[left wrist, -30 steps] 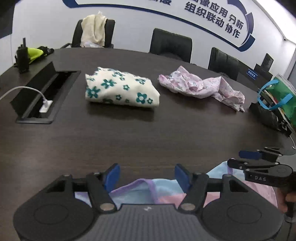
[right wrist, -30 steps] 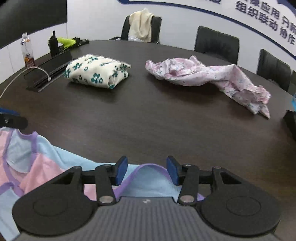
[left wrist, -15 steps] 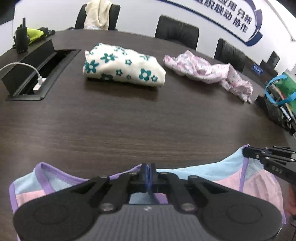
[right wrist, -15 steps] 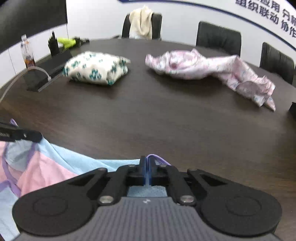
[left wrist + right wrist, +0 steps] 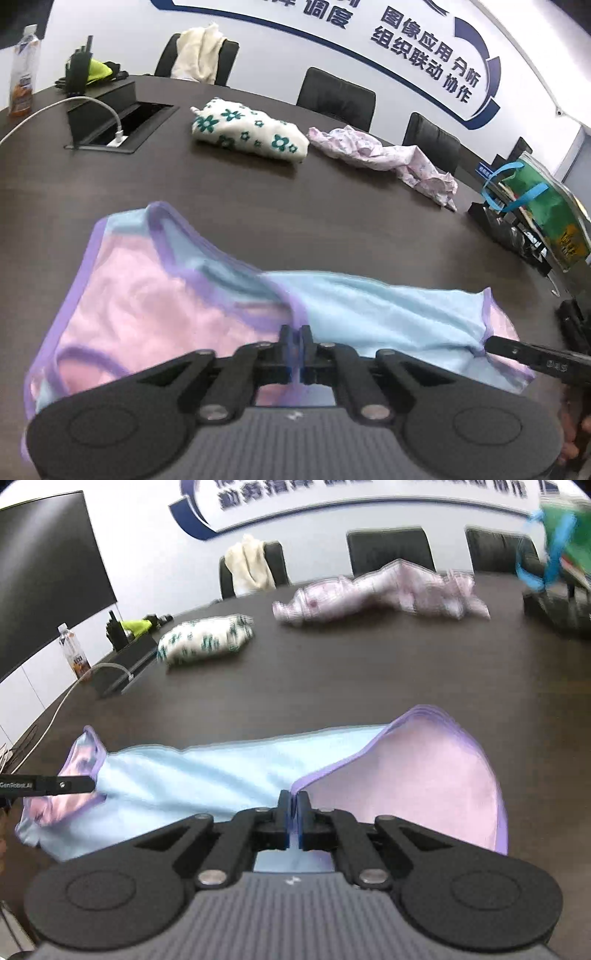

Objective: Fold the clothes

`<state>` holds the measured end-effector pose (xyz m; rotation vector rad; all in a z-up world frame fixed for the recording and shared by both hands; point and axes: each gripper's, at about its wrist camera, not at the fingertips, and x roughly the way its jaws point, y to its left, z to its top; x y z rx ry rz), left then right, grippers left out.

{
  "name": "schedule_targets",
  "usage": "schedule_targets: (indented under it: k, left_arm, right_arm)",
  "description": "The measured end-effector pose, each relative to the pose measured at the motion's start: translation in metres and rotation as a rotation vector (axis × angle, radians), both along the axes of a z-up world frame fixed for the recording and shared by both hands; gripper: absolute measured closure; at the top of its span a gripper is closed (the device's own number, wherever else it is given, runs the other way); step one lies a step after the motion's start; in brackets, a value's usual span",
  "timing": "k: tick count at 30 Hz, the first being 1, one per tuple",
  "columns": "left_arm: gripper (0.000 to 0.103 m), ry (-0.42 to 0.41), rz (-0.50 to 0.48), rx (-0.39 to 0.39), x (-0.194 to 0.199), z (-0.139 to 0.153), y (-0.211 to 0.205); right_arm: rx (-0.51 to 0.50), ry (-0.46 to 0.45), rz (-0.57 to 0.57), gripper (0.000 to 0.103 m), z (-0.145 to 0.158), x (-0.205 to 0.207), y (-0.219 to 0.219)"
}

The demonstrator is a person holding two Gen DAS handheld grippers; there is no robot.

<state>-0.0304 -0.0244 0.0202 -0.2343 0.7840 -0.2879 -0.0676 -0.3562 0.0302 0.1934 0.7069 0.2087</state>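
The pastel garment (image 5: 177, 295) lay near the edge of the dark table (image 5: 258, 206), its purple-trimmed hem pinched in the shut left gripper (image 5: 295, 334); the cloth sagged, evidently light and limp. From the right wrist, the right gripper (image 5: 294, 806) was likewise clamped on the trim, a firmer hold than the thin, stretchy panels would likely give.
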Motion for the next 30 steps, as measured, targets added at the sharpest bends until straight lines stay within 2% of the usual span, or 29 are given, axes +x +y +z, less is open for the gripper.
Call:
schedule_targets:
  k: [1,2,4,5,7,10,14,15,18,21,26,29,30]
  left_arm:
    - [0.094,-0.013,-0.004,0.010,-0.002,0.000,-0.001]
    - [0.094,-0.024,-0.007,0.017,-0.004,0.000,-0.001]
    - [0.089,-0.036,-0.007,0.011,-0.004,0.002,-0.001]
    - [0.085,-0.040,-0.003,0.006,-0.003,0.003,0.000]
    - [0.064,-0.043,0.024,-0.010,0.001,0.004,0.004]
    - [0.058,-0.048,0.041,-0.004,0.011,0.004,0.005]
    - [0.056,-0.005,0.020,-0.048,0.024,-0.001,0.002]
    - [0.058,0.001,0.013,-0.053,0.026,-0.002,0.000]
    - [0.100,0.013,0.010,-0.059,0.026,-0.005,-0.003]
    - [0.102,-0.011,0.016,-0.101,0.014,-0.001,0.004]
    - [0.102,0.010,0.024,-0.107,0.005,-0.007,0.018]
    - [0.100,-0.002,-0.004,-0.074,-0.001,-0.009,0.014]
    - [0.094,-0.025,0.000,-0.053,-0.005,-0.007,0.011]
  right_arm:
    - [0.012,-0.004,-0.009,0.090,0.000,-0.005,-0.002]
    - [0.025,-0.009,-0.017,0.067,0.001,-0.010,-0.004]
    - [0.014,-0.064,-0.086,0.041,0.011,-0.011,-0.013]
    - [0.007,-0.068,-0.123,0.041,0.014,-0.006,-0.019]
    - [0.009,-0.055,-0.204,0.042,0.015,0.011,-0.033]
    - [0.035,0.022,-0.256,0.053,0.008,0.035,-0.043]
    - [0.024,-0.019,-0.090,0.053,0.007,0.027,-0.004]
    - [0.012,-0.026,-0.048,0.053,0.006,0.024,0.008]
    - [-0.047,-0.030,0.024,0.053,0.005,0.020,0.034]
    - [-0.069,-0.011,0.046,0.053,0.003,0.021,0.043]
    - [-0.103,0.030,0.030,0.057,-0.007,0.026,0.045]
    - [-0.111,0.034,0.019,0.057,-0.009,0.027,0.046]
    - [-0.120,0.028,0.013,0.056,-0.007,0.025,0.047]
